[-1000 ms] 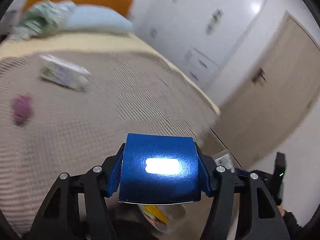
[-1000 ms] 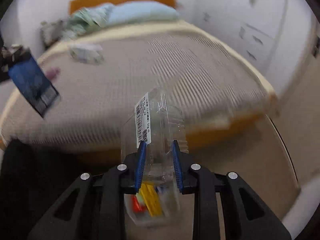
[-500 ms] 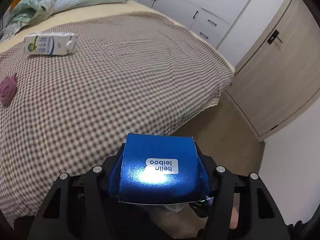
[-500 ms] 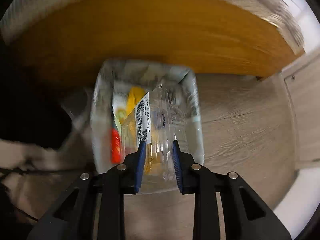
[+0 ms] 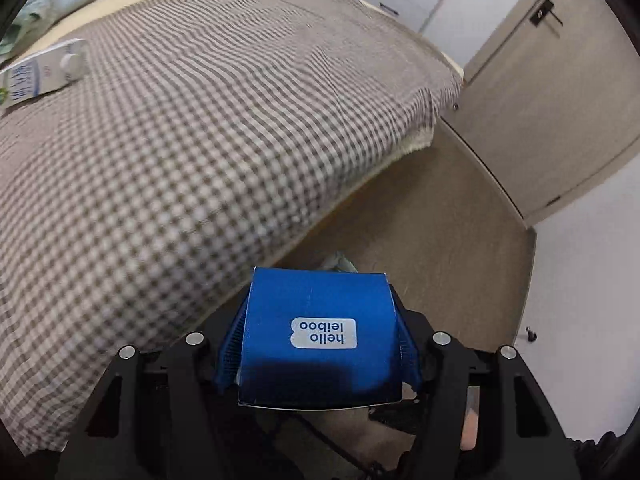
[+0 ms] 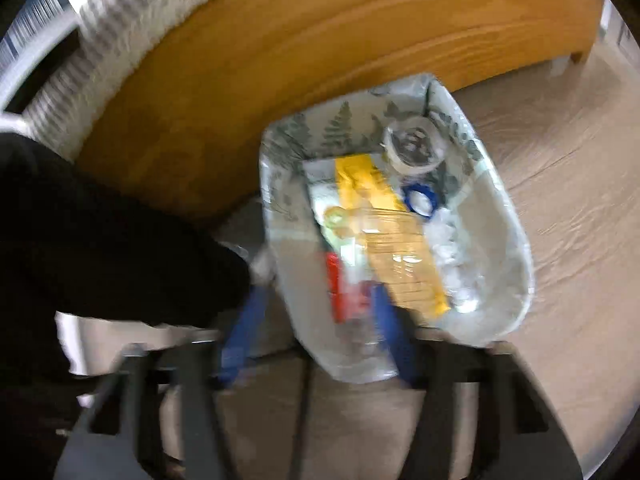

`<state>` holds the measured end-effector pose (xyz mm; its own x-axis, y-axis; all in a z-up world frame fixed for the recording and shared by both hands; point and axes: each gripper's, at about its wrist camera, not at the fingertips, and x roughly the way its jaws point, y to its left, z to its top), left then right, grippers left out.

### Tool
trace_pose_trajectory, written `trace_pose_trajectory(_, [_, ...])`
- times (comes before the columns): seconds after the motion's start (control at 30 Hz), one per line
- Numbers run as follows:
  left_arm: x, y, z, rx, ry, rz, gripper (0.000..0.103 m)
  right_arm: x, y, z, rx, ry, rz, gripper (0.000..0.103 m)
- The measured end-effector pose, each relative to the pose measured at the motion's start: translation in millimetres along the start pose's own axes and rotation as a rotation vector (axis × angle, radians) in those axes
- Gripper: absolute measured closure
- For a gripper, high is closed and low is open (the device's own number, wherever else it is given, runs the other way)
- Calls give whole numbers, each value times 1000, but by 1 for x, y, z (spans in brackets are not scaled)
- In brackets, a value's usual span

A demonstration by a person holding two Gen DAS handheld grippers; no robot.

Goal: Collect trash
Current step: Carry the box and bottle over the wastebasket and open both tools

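My left gripper [image 5: 318, 344] is shut on a blue "hello leiboo" carton [image 5: 320, 332], held above the floor beside the bed. A white milk carton [image 5: 40, 72] lies on the checked bedspread at the far left. My right gripper [image 6: 316, 332] is open and empty, just above the near rim of a white tree-print trash bag [image 6: 292, 272]. The clear plastic container [image 6: 404, 256] lies inside the bag on a yellow wrapper, with a red item and a blue ring. The view is blurred.
The bed with checked cover [image 5: 200, 120] fills the left wrist view; its wooden frame [image 6: 280, 60] stands right behind the bag. A beige door [image 5: 560, 100] and white drawers are at the far right. A dark-sleeved arm [image 6: 100, 240] is left of the bag.
My right gripper opened and the clear container dropped into the bag. My left gripper moved right and lower toward the floor with the blue carton.
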<state>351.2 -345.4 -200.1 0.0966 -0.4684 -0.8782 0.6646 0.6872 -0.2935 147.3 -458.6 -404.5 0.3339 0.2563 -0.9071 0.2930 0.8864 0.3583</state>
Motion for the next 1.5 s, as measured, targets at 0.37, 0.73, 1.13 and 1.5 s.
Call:
trace_pose_trajectory(0.37, [80, -31, -2, 21, 145, -28, 43, -17, -6, -16, 33, -5, -2, 99])
trace_pose_trajectory(0.73, [215, -37, -53, -32, 514, -15, 44, -71, -78, -21, 213, -125, -111, 97])
trace_pose_trajectory(1.13, [322, -40, -113, -114, 788, 249, 44, -74, -78, -29, 244, -133, -84, 97])
trace_pose_trajectory(1.5, [293, -49, -94, -127, 751, 64, 20, -66, -82, -27, 246, -120, -90, 97])
